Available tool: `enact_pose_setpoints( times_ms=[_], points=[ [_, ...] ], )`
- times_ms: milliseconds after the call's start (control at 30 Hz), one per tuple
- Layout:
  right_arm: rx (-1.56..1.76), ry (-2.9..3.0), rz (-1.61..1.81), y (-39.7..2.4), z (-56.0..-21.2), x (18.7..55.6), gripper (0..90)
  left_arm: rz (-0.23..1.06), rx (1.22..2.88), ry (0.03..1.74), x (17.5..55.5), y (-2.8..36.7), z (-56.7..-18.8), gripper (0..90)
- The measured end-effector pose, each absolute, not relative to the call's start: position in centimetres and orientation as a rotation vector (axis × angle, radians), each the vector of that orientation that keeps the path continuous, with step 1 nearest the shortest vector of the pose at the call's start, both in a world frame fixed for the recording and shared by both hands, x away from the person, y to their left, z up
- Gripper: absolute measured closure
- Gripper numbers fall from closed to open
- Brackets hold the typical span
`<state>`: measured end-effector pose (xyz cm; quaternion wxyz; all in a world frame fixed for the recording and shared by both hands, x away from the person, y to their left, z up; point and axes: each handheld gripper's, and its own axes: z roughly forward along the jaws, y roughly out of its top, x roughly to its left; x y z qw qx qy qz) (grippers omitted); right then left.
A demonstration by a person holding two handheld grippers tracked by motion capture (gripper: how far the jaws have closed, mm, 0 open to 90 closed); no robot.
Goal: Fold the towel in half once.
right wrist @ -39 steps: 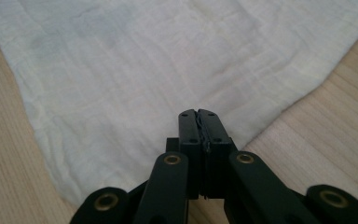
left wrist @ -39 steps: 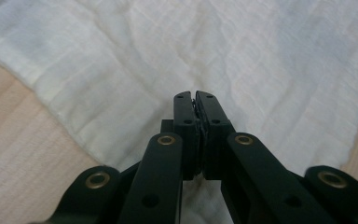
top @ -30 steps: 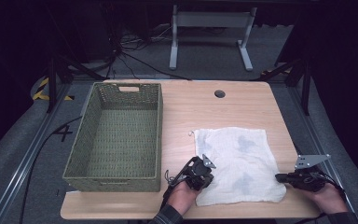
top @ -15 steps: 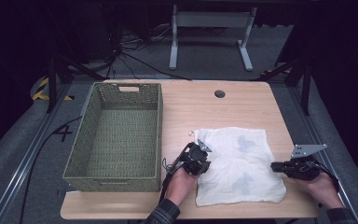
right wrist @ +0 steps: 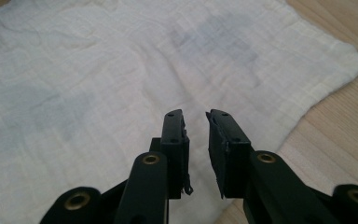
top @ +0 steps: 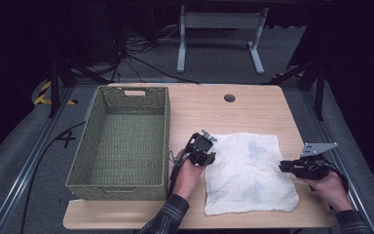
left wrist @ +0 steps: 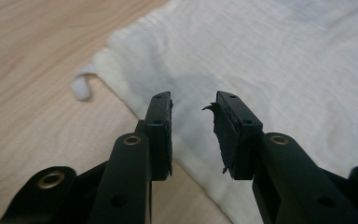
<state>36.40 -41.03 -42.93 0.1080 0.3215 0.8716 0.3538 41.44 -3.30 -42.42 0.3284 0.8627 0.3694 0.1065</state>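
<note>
On the right half of the worktop [top: 253, 109], the white cloth [top: 248, 173] is lying spread flat, one layer thick as far as we are seeing, with faint grey stains on it and a small loop tag poking out at one corner [left wrist: 80, 86]. We are judging the spreading as done, or a fold as not yet begun: no edge is lifted or doubled over.

Our left tongs [top: 205, 152] are hovering over the cloth's left edge, and our right tongs [top: 286, 166] are hovering at its right edge. Both pairs have just been opening, and the gripper views are showing nothing between the pads [left wrist: 161, 126], so each is released and gripping nothing.

To the left, the green woven basket [top: 93, 151] is standing with nothing in it, so putting the cloth away, if that is the aim, is remaining.
</note>
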Motion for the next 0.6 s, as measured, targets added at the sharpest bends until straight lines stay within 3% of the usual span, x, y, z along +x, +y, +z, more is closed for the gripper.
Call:
enact_pose_setpoints(
  times_ms=[600],
  points=[
    [0.929, 2.575, 1.049, -40.3, -42.9, 37.8, 67.6, 0.362, 2.228, 1.073, 47.8, -3.2, -44.0, 67.8]
  ],
)
